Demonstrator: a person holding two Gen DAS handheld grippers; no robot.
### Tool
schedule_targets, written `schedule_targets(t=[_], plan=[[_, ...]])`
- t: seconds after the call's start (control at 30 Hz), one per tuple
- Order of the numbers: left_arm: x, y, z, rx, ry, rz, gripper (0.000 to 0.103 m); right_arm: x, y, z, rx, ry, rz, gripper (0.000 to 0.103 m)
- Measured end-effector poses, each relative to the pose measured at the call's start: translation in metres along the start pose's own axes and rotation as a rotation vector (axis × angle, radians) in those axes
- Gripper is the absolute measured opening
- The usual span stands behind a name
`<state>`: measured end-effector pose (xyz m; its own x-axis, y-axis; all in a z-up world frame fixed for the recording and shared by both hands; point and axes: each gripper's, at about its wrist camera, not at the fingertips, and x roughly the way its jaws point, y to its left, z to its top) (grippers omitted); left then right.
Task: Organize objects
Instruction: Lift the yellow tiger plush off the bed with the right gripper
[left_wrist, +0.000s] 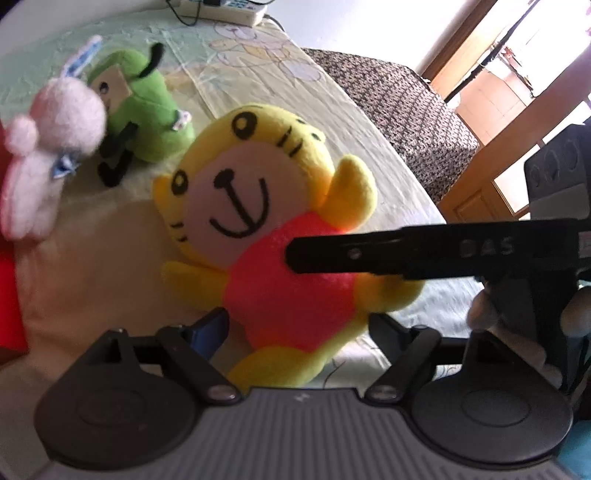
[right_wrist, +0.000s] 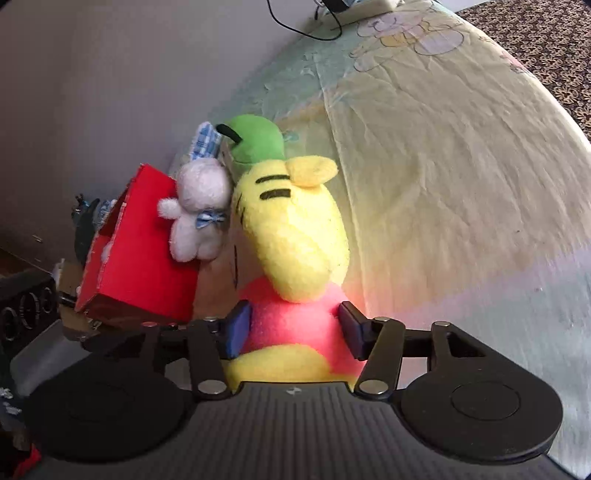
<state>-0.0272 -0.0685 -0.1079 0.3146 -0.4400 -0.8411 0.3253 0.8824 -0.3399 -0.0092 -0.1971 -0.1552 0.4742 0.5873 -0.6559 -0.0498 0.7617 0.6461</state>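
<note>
A yellow plush (left_wrist: 258, 206) in a red shirt is seen lying on a pale printed bedsheet (left_wrist: 369, 155), its face turned toward the left wrist camera. In the left wrist view its lower body is flanked by the fingers of the left gripper (left_wrist: 297, 325), which are parted around it; whether the pads press on it cannot be told. The finger of the right gripper (left_wrist: 332, 254) is seen reaching in from the right across the shirt.

In the right wrist view the plush's waist is bracketed by the right gripper (right_wrist: 295, 328), the jaws spread wide with both pads beside the shirt; a firm grip cannot be confirmed.

The space to the plush's left is crowded. A white plush (right_wrist: 199, 218) with a blue bow is propped against a red box (right_wrist: 140, 258) and touches the yellow head. A green plush (left_wrist: 144, 107) is set just behind them. Near the far end of the bed a power strip (left_wrist: 221, 11) and its cable (right_wrist: 295, 22) are seen. A dark patterned cover (left_wrist: 399, 110) is seen beyond the bed's edge.
</note>
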Motion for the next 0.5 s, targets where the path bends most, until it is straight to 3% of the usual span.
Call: schedule_targets(t=[0.2, 0.5], plan=[[-0.005, -0.021, -0.004, 0.101, -0.026, 0.048, 0.073, -0.011, 0.0, -0.004, 0.013, -0.008, 0.017, 0.046], [-0.037, -0.034, -0.019, 0.212, -0.077, 0.036, 0.073, -0.028, 0.021, -0.019, 0.035, -0.041, 0.042, 0.041]])
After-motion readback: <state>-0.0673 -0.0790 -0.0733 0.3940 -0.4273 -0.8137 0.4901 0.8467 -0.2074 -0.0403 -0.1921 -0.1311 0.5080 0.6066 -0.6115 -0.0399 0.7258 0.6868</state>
